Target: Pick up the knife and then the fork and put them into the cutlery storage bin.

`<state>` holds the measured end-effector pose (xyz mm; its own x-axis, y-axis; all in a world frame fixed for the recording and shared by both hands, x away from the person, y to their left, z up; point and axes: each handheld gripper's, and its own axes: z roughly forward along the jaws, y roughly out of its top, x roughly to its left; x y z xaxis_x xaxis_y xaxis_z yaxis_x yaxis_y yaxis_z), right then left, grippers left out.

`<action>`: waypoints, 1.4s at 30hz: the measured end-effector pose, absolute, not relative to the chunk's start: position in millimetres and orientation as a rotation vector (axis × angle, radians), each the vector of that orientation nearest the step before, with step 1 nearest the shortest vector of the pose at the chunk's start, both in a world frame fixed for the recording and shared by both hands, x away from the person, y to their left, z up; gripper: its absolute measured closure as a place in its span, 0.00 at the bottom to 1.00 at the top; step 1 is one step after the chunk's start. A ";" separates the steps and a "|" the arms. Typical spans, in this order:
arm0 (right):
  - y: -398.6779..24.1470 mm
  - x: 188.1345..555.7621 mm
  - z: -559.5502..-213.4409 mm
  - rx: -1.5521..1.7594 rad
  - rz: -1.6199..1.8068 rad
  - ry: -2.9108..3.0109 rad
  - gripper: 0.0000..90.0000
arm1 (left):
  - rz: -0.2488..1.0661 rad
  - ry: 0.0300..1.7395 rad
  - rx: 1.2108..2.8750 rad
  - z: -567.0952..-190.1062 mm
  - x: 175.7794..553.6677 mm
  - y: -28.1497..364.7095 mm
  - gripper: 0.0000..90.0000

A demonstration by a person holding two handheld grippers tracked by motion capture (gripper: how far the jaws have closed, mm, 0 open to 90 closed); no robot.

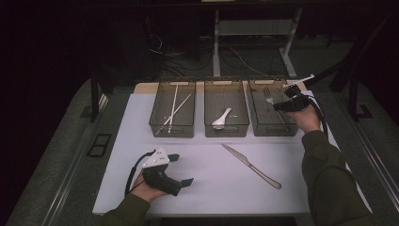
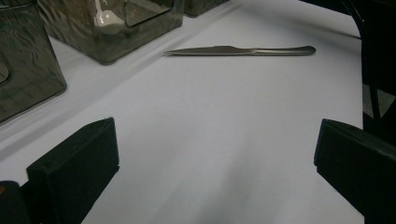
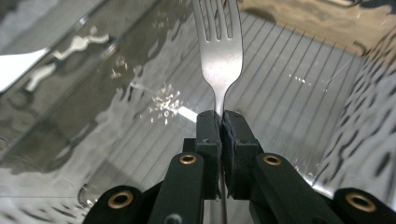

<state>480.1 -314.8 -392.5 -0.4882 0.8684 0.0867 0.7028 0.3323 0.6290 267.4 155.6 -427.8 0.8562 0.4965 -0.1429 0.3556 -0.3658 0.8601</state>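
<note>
Left gripper [image 1: 181, 170] rests low on the white desk [image 1: 207, 179], jaws wide apart, nothing between them. Knife [image 1: 251, 165] lies loose mid-desk. 3 smoky bins at the back. Right gripper [image 3: 219, 122] clamps a steel fork [image 3: 218, 51] by its neck: 4 tines, pointing away, seemingly over the right bin [image 1: 263, 128].

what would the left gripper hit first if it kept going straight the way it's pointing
Probably the knife. The left gripper has its jaws open over bare white table, and the knife lies crosswise ahead of them, with nothing between; depth is hard to judge, so it might pass just above it.
</note>
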 end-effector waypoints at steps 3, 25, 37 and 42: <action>-311.7 481.1 -397.0 1.412 0.853 2.351 0.95 | 0.170 0.626 1.990 -427.8 267.3 155.7 0.00; -313.7 438.3 -364.1 1.324 1.096 2.346 0.50 | 0.171 0.626 1.992 -427.9 267.2 155.4 0.00; -300.4 377.5 -365.8 1.190 1.158 2.414 0.78 | 0.174 0.626 1.997 -428.0 266.6 154.9 0.00; -293.5 357.4 -379.2 1.139 1.167 2.465 0.90 | 0.173 0.625 2.007 -428.4 266.8 154.6 0.00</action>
